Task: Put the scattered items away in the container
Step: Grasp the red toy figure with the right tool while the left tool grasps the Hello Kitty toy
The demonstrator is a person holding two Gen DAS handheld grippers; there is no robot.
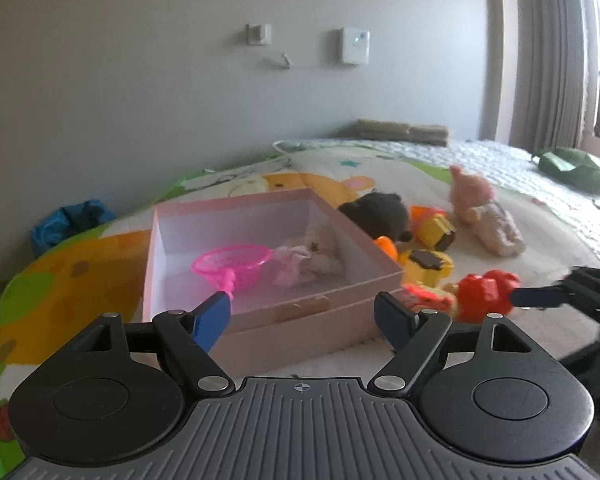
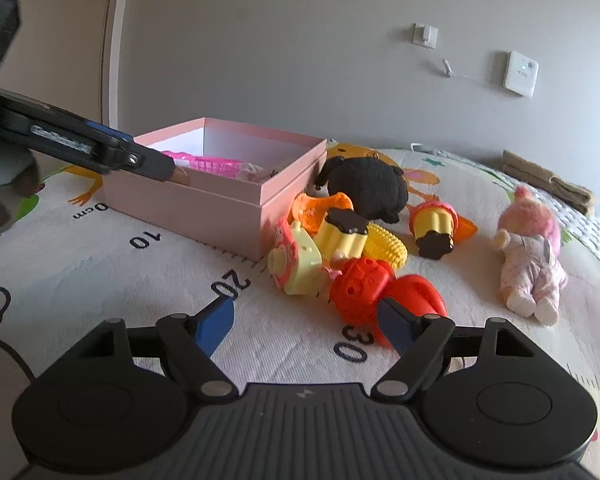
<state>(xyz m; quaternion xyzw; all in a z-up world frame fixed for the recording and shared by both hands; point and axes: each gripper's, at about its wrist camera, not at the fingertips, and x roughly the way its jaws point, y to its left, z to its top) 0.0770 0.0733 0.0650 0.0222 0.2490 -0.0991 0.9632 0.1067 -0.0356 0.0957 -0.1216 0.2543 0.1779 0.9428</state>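
A pink box [image 1: 292,304] sits on a cartoon play mat and holds a pink net basket [image 1: 236,264] and a pale plush doll [image 1: 324,256]. My left gripper [image 1: 304,318] hovers open at the box's near wall, with nothing between its pads. Scattered toys lie right of the box: a black plush [image 2: 364,188], yellow cupcake toys [image 2: 432,228], a yellow-pink toy [image 2: 296,264], a red toy [image 2: 364,292] and a pink-haired doll [image 2: 532,256]. My right gripper [image 2: 306,322] is open, low over the mat, its right finger just in front of the red toy.
The mat [image 2: 100,264] carries a printed ruler and lies on a quilted bed. Folded brown cloth [image 1: 404,130] rests by the wall, a green object [image 1: 572,166] at the far right near curtains, a blue bag [image 1: 68,224] on the left.
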